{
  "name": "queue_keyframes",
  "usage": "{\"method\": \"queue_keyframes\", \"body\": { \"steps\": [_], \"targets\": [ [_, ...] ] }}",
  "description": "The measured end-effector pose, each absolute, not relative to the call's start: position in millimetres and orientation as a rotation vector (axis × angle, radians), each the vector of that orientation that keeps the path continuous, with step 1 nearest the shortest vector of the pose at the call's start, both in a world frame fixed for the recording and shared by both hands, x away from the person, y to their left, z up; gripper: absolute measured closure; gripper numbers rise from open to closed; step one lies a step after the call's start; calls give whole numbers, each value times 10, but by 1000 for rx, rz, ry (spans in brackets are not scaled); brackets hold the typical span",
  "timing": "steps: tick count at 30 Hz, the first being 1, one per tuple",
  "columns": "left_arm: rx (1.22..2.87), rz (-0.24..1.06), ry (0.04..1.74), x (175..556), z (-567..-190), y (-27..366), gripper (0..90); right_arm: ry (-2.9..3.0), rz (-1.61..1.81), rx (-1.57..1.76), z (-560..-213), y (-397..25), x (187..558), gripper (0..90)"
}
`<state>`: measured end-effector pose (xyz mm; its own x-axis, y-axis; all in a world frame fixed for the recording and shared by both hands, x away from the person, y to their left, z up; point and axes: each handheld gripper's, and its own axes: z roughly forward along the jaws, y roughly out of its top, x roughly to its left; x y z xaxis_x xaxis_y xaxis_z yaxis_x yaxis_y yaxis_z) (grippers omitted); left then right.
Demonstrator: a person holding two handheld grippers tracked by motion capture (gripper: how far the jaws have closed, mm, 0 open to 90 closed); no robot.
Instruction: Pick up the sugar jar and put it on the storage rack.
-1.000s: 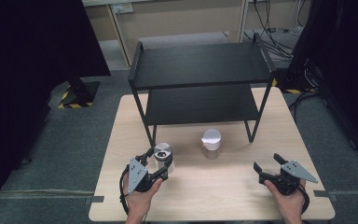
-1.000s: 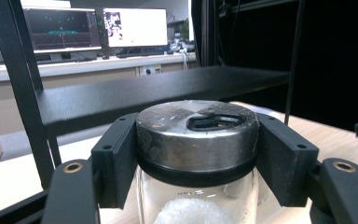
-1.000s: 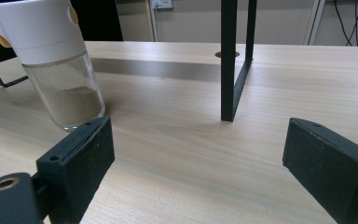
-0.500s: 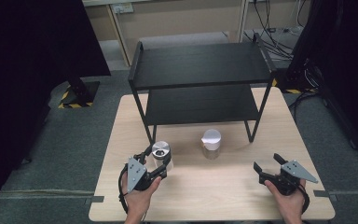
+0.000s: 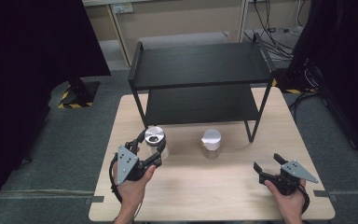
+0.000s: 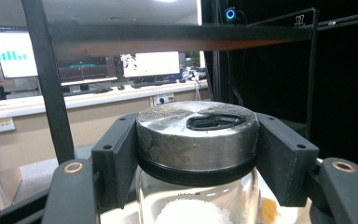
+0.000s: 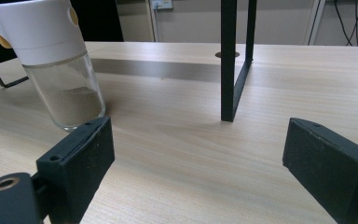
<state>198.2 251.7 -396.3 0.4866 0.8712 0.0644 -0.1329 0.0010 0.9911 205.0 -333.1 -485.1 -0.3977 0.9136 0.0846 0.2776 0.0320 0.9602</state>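
Left gripper (image 5: 150,145) is clamped on the metal-lidded glass jar (image 5: 155,140) — in the left gripper view both black jaws press flat against opposite sides of the steel lid (image 6: 197,134), w/ the glass body and white granules showing below it. Lid has a dark oval opening on top. Jar sits just in front of the black two-tier shelf (image 5: 200,84), near its front-left leg (image 5: 140,112); can't tell whether the jar's base is on the wooden table (image 5: 205,191) or lifted off it.

Right gripper (image 5: 266,164) is wide open, holding nothing — it sits well in front of the shelf and off to the shelf's right side, close to the table's near edge. In the right gripper view its jaws stand far apart over bare wood, w/ the shelf's front-right leg (image 7: 228,60) ahead between them.

White-capped shaker jar (image 5: 211,143) stands in front of the shelf approx. at its middle, apart from both grippers and to the right of the metal-lidded jar. Right gripper view shows it as clear glass w/ tan powder filling the lower part, white cap w/ yellowish side spots (image 7: 51,56).

A hand (image 5: 133,189) holds the left gripper, another hand (image 5: 289,200) the right; both come in from the table's near edge, opposite the shelf.
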Motion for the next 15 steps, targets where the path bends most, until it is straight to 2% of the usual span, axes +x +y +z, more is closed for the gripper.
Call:
{"method": "queue_keyframes", "body": {
  "steps": [15],
  "targets": [
    [1313, 911, 721, 2163, -3479, 2417, 347, 1721, 1395, 1216, -4856, -3340, 2050, 91]
  ]
}}
